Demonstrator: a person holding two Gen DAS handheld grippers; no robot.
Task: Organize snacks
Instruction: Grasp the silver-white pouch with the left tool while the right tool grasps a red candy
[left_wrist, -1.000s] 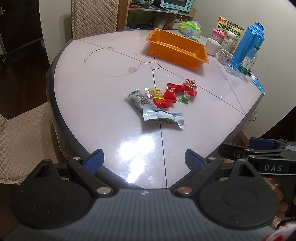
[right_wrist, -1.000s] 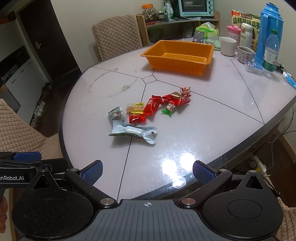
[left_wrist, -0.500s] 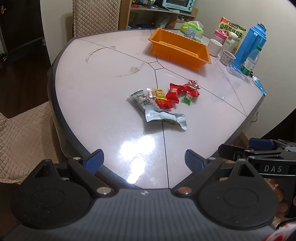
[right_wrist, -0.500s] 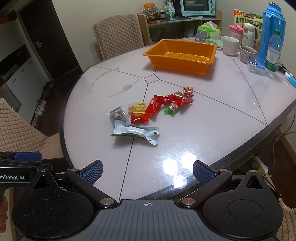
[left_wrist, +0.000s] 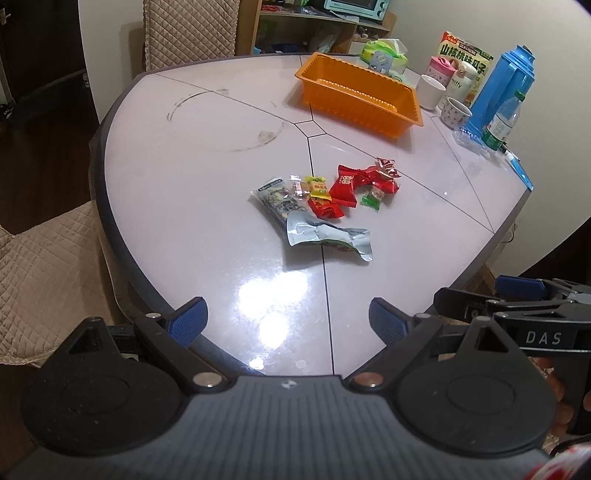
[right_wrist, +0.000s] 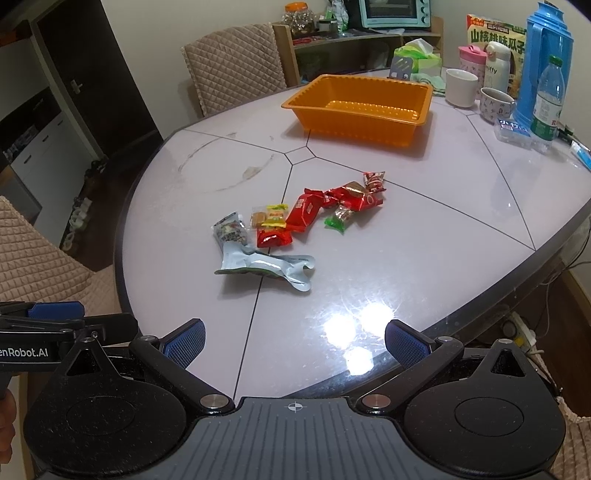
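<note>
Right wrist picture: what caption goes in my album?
Open right tool faces snack packets piled before an empty orange tray.

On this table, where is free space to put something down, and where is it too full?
Free: the wide near strip between the silver pouch and the table edge; the left part around the ring mark; the gap between the snack pile and the orange tray. Crowded: the far right corner, with mugs, blue thermos and water bottle.

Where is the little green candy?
The green candy lies on the table, at the right of the snack pile, just under the red wrappers and in front of the orange tray.
</note>
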